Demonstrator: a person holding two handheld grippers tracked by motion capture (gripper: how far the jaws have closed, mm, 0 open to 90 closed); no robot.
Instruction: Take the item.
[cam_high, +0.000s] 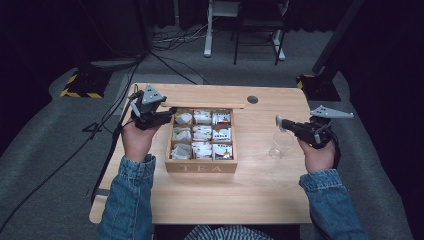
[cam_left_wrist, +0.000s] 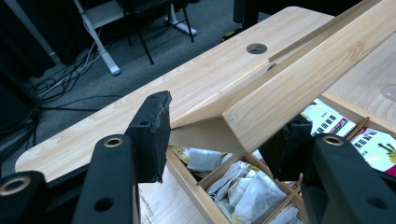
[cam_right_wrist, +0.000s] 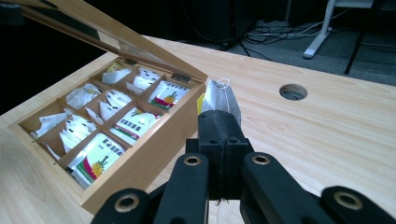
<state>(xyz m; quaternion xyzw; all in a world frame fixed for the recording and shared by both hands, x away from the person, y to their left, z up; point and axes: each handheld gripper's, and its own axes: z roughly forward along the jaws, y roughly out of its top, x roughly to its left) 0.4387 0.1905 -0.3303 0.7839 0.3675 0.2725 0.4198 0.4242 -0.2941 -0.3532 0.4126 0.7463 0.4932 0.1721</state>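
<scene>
Wooden tea box (cam_high: 201, 167) sits at the middle of the table (cam_high: 260, 195), its lid (cam_left_wrist: 299, 79) raised and tilted back toward twelve o'clock. The left gripper (cam_high: 150, 117) stands at the box's ten o'clock corner. In the left gripper view its fingers (cam_left_wrist: 152, 135) are partly open and clamp the near corner of the lid, one black pad against the lid's end face and the other on its far side, so the lid is held up off the box. Below the lid the compartments show loose tea bags (cam_left_wrist: 252, 191) and printed sachets (cam_left_wrist: 373, 144).

The right gripper (cam_high: 292, 127) is at three o'clock from the box, well apart from it and above a clear glass (cam_high: 281, 145) that stands on the table. In the right gripper view its fingers (cam_right_wrist: 210, 140) are pressed fully together and pinch a pale tea bag (cam_right_wrist: 220, 100), which sticks up past the fingertips with its string looped at the top. In the high view that bag (cam_high: 281, 122) shows as a small pale shape at the tip of the gripper, pointing toward nine o'clock, just above the rim of the glass. Whether the bag touches the glass cannot be told. In the right gripper view the open box lies at ten o'clock from the fingers.
</scene>
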